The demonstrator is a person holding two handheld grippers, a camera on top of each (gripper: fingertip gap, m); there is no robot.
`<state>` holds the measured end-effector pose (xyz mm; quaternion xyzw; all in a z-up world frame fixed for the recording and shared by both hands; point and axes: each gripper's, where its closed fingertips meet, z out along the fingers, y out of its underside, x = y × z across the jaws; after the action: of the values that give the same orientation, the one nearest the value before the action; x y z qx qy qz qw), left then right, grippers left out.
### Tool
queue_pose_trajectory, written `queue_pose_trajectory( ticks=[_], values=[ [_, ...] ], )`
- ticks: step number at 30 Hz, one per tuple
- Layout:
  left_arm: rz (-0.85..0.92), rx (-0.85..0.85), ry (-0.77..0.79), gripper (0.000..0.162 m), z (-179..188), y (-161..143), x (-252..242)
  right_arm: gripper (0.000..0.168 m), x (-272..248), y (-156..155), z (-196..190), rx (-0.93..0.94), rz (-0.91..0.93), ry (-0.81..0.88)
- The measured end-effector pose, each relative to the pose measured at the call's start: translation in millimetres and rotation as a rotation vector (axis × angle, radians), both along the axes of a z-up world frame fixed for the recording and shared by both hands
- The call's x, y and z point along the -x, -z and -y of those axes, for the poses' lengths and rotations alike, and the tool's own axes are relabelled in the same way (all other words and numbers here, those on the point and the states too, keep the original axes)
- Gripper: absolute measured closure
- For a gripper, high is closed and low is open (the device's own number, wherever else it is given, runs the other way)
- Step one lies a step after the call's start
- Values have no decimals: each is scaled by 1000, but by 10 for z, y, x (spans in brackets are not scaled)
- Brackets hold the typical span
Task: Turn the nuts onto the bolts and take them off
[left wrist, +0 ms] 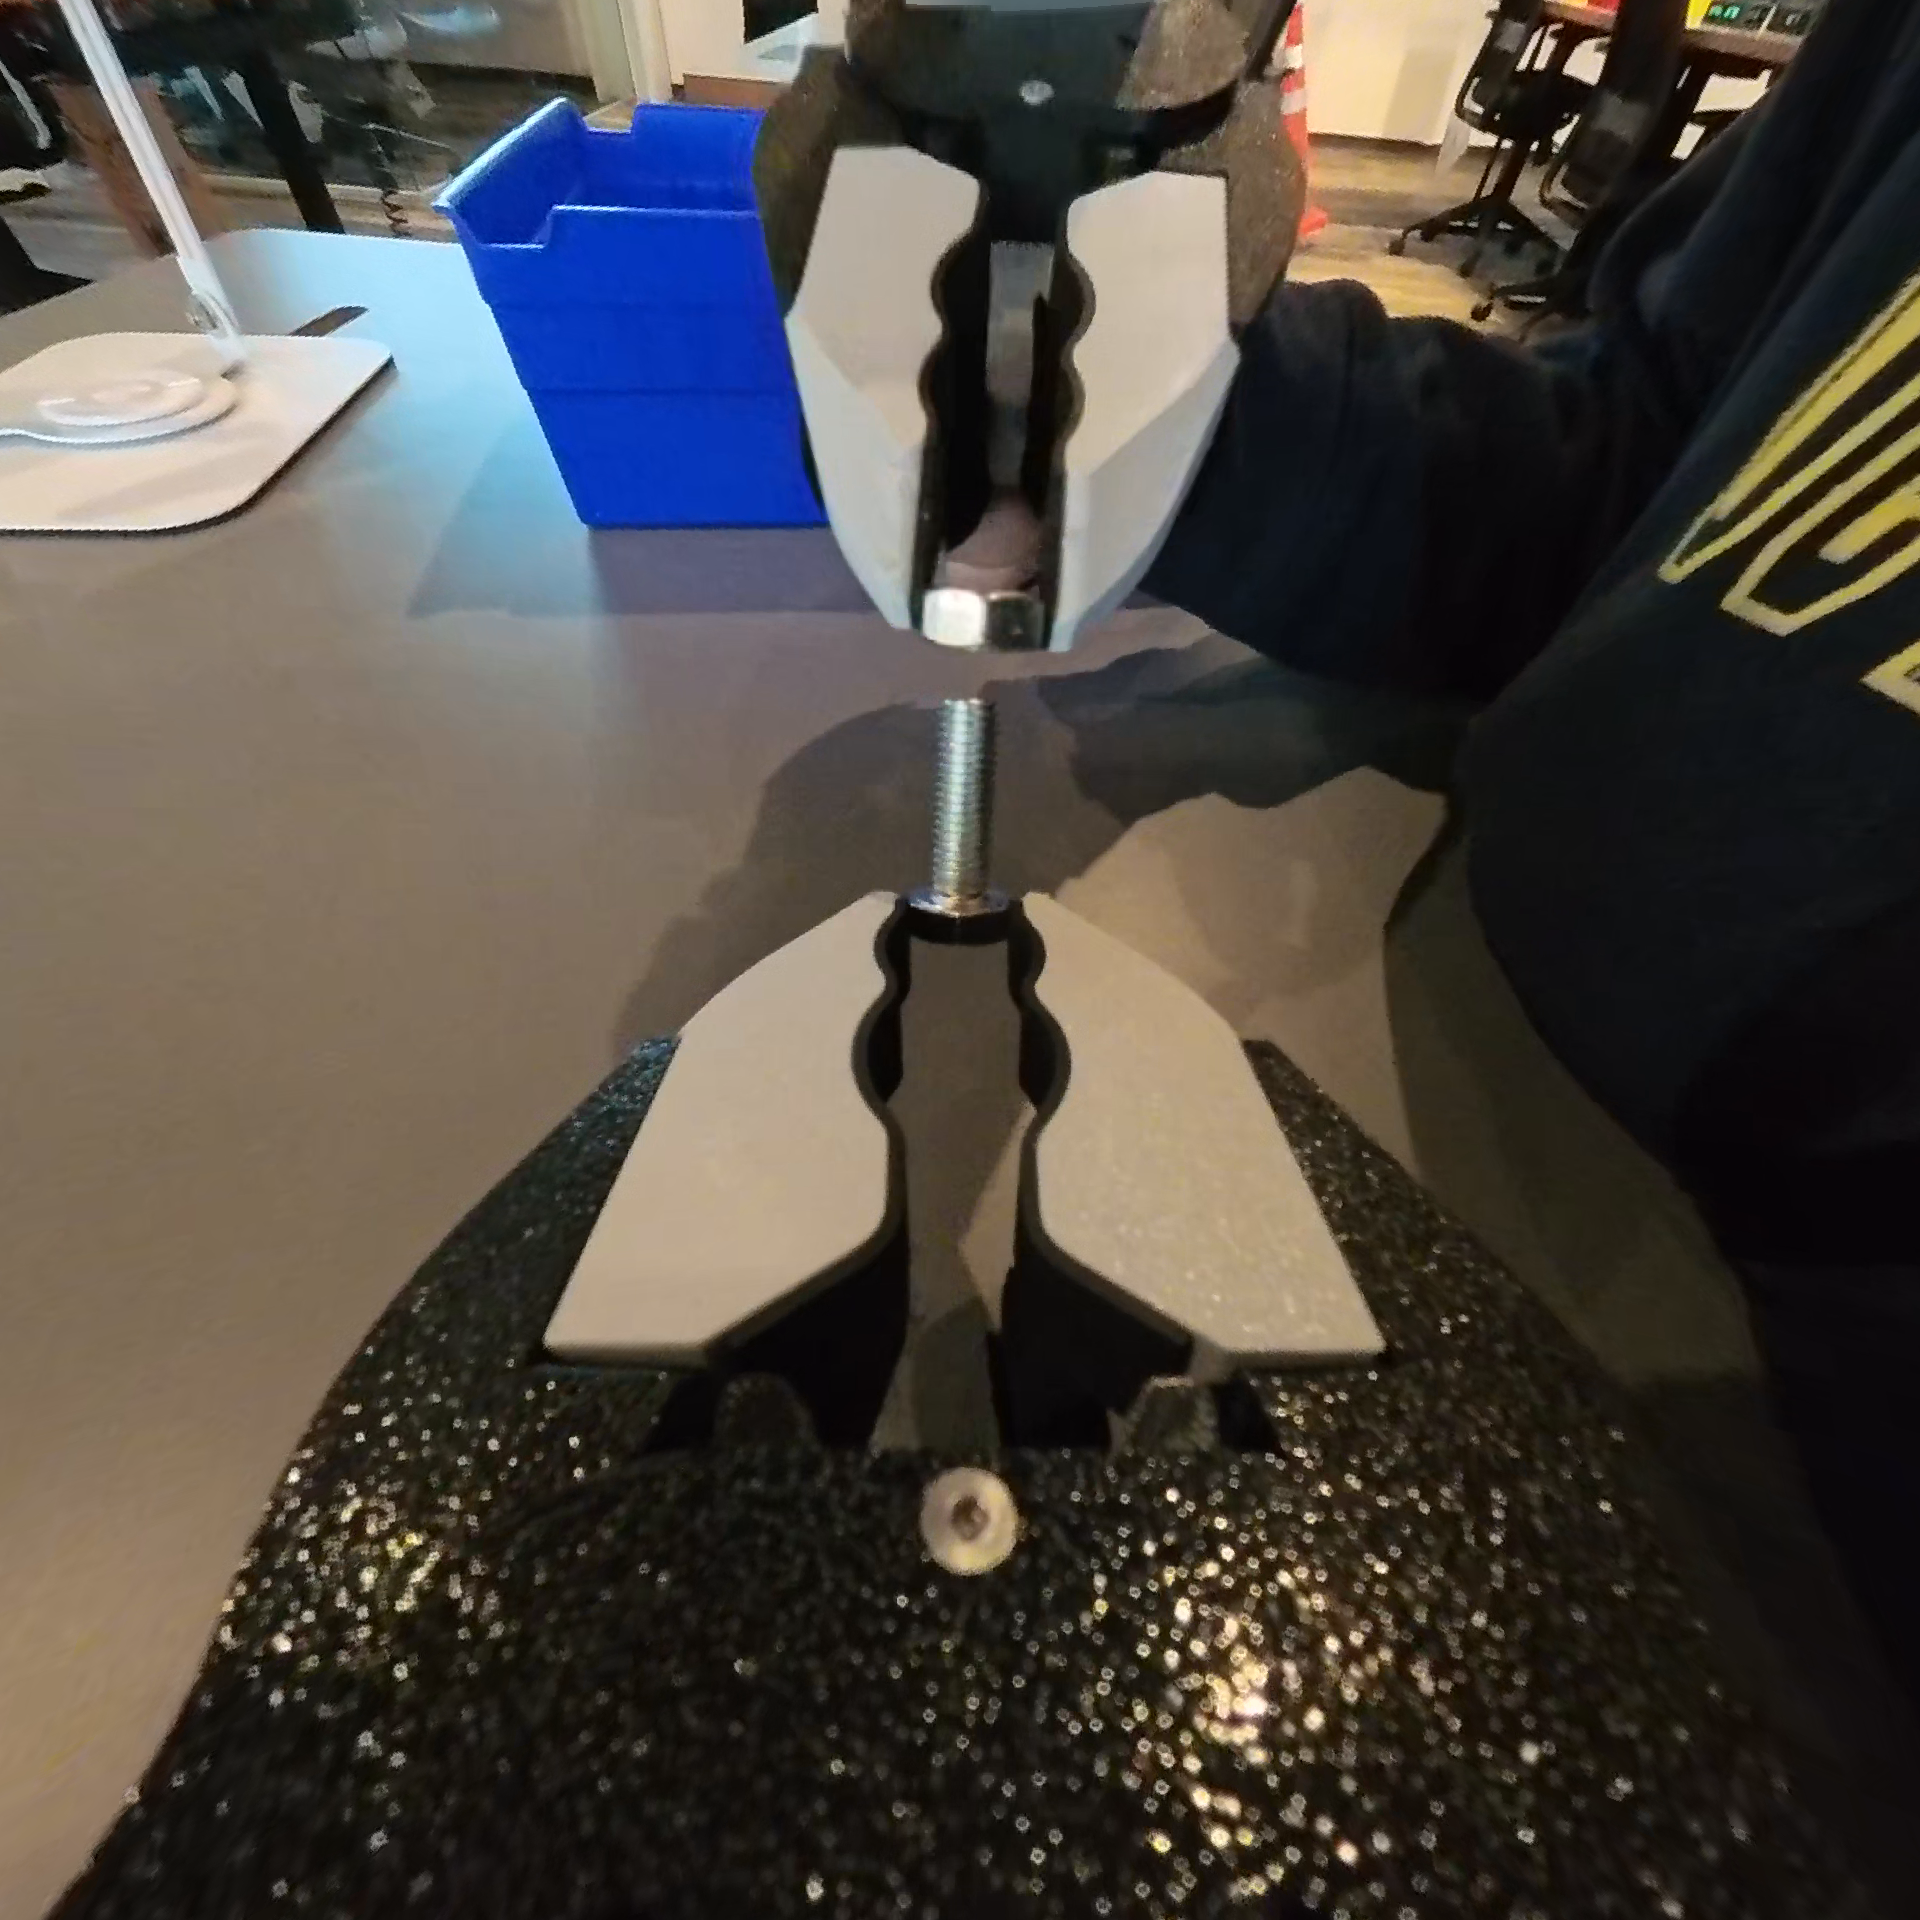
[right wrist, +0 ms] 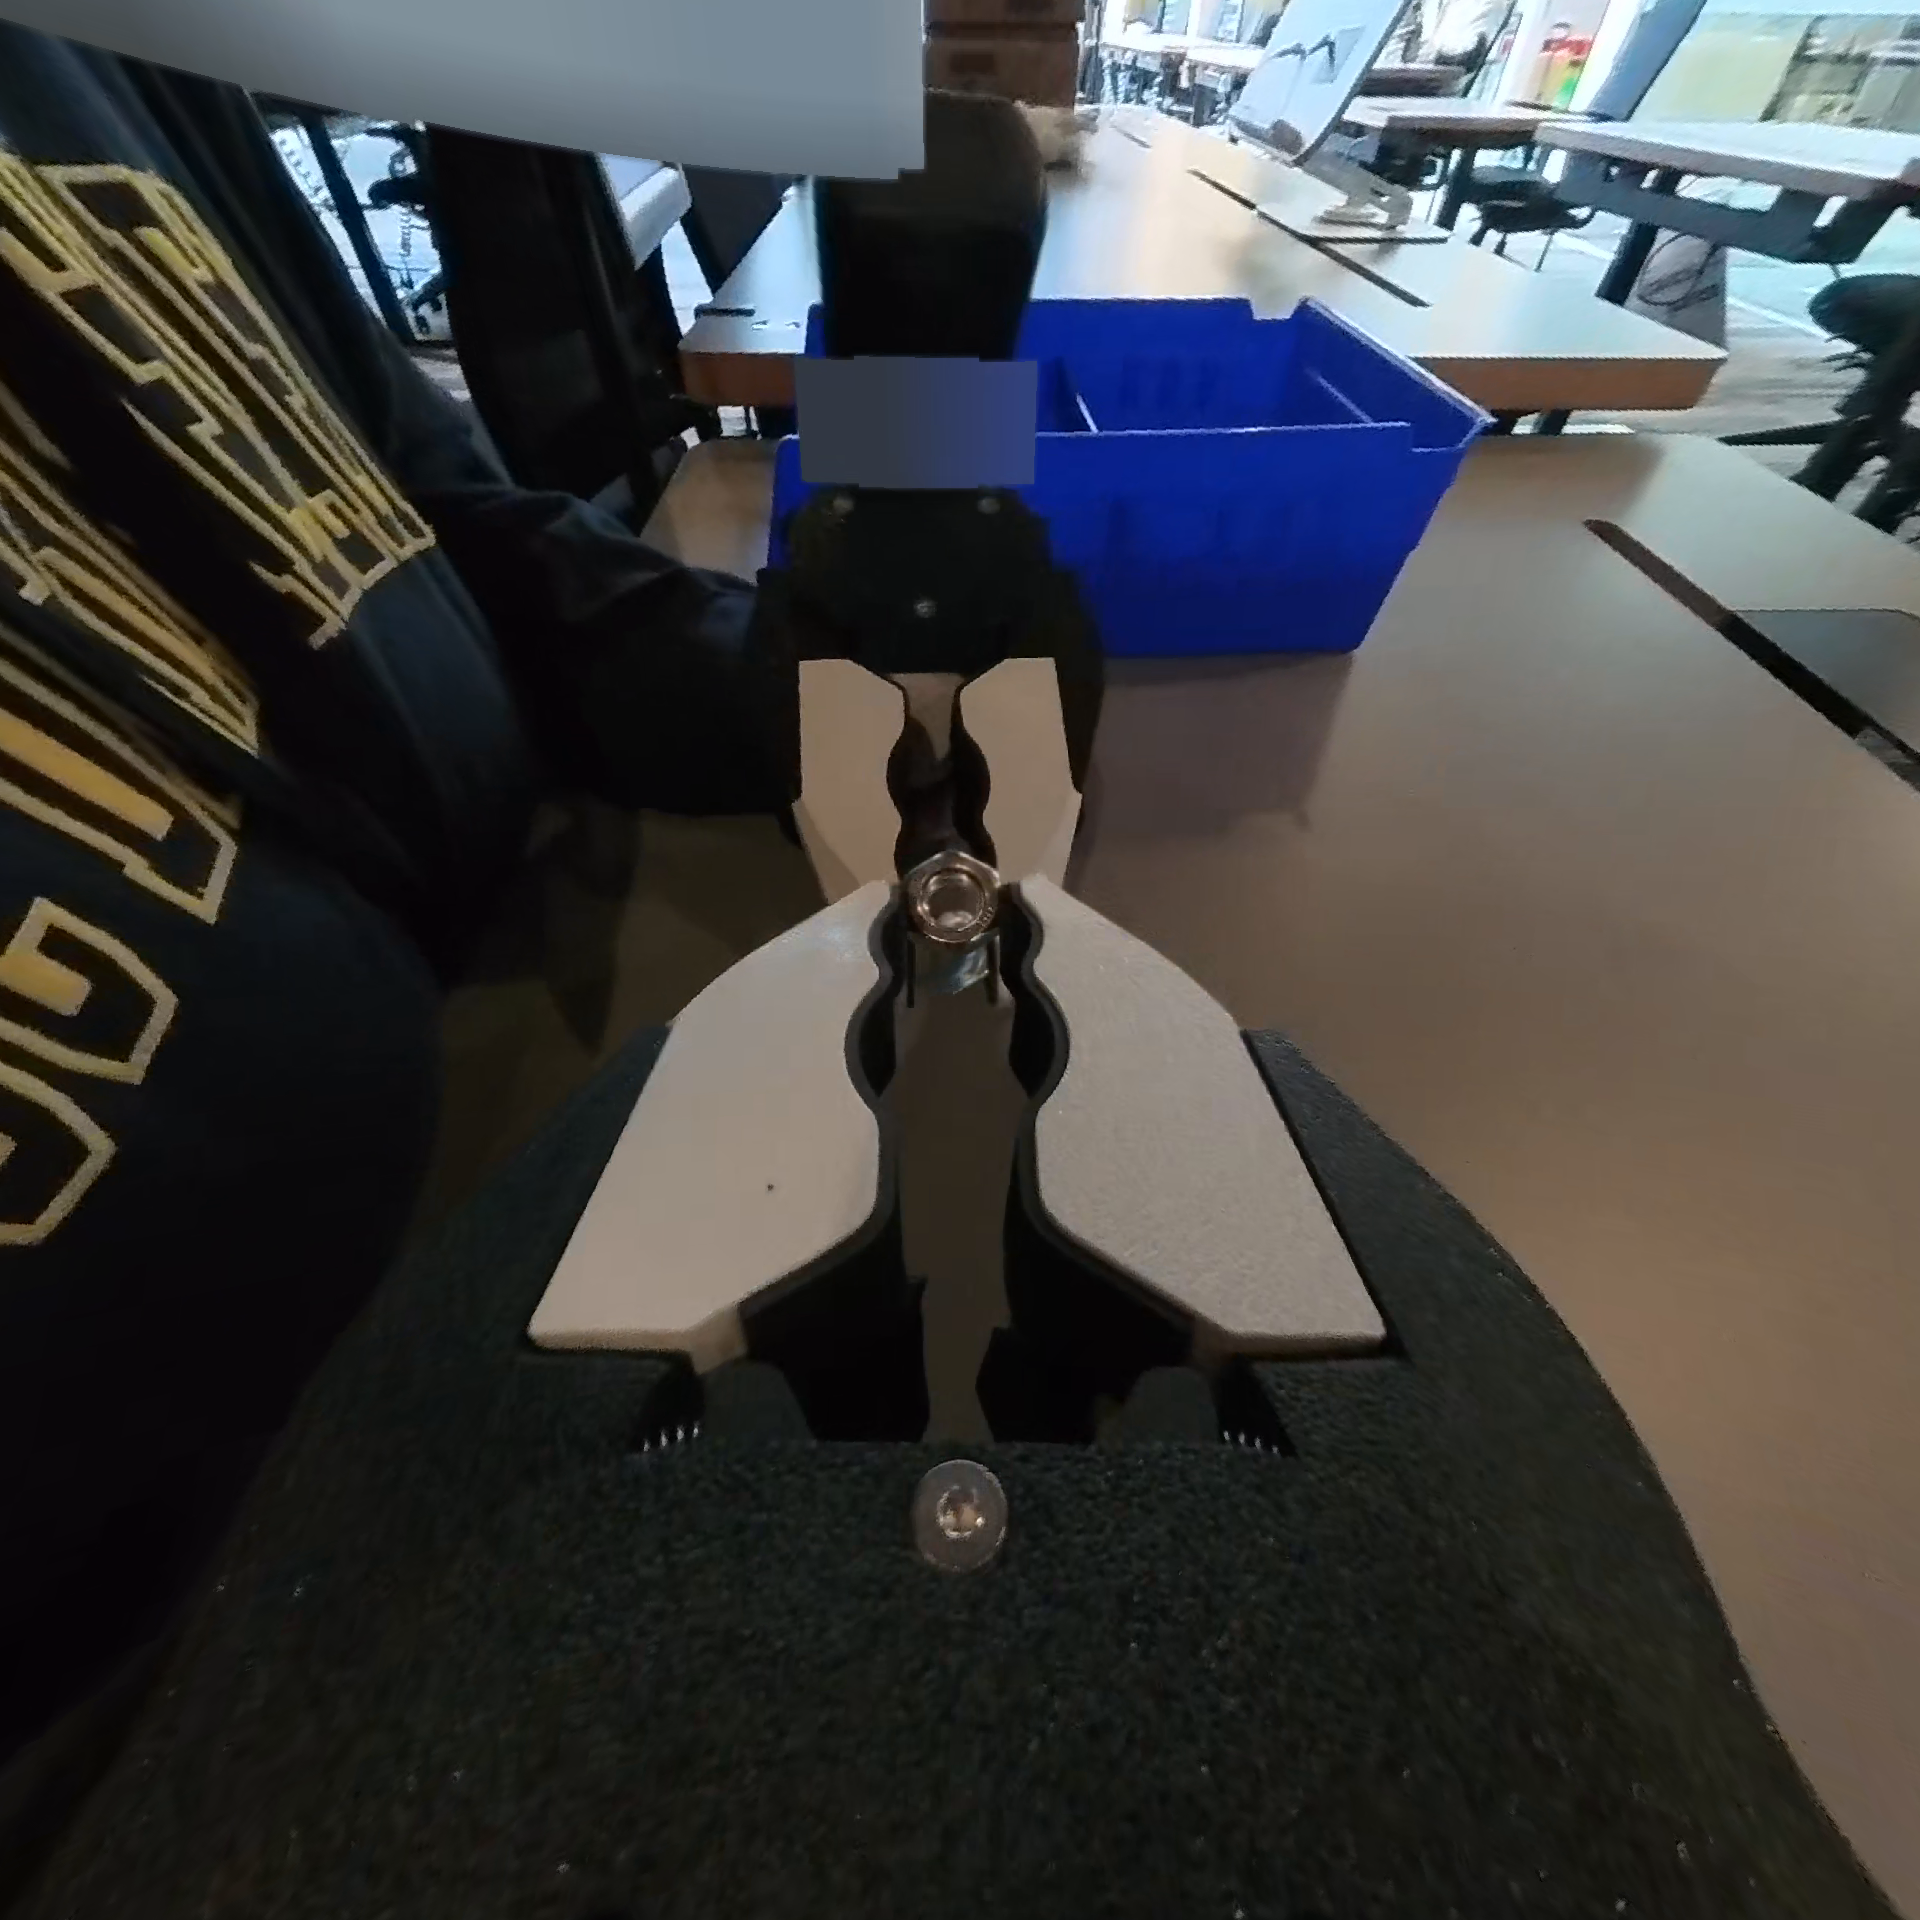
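Held the bolt [left wrist: 966, 800] by its head in the left claw [left wrist: 956, 920], near in the left wrist view, shut tight on it. Pointed the bolt's screw end away, straight at the right claw [left wrist: 982, 623]. Pinched the nut [left wrist: 982, 621] at the very tips of that far claw, shut narrow on its flat sides. Held both up in the air above the grey worktop [left wrist: 312, 831], with the blue bin [left wrist: 644, 343] farther off to the left. Left a small gap between bolt tip and nut: near, not touching.

Looked like the step of getting the nut onto the bolt. Could not tell that for sure.

To do it well, needed the hole of the nut right in front of the bolt tip, dead in line and not tilted. Looked well lined up in the right wrist view, hole round and facing the camera. Needed a slow, gentle push until touching, then a soft first turn. Should not have forced it, for fear of jamming the threads with a crooked start. Needed a firm hold on the bolt head too, to stop it spinning along. Had only a small grip on the nut, easy to lose onto the worktop with a hard bump.
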<state>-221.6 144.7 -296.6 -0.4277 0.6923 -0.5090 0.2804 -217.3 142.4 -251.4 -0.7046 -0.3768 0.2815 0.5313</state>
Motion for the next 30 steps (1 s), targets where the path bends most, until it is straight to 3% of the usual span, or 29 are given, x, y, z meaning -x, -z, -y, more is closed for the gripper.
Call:
queue_pose_trajectory(
  ticks=[19,25,30],
  values=[
    [30,30,10,145,3,-57,13,151,29,49,-36,-10,-10,6],
    [28,11,-74,145,-113,-43,-26,151,-20,64,-154,36,-32,137],
    [37,-19,-161,145,-231,-46,-47,151,-52,63,-272,154,-95,366]
  ],
)
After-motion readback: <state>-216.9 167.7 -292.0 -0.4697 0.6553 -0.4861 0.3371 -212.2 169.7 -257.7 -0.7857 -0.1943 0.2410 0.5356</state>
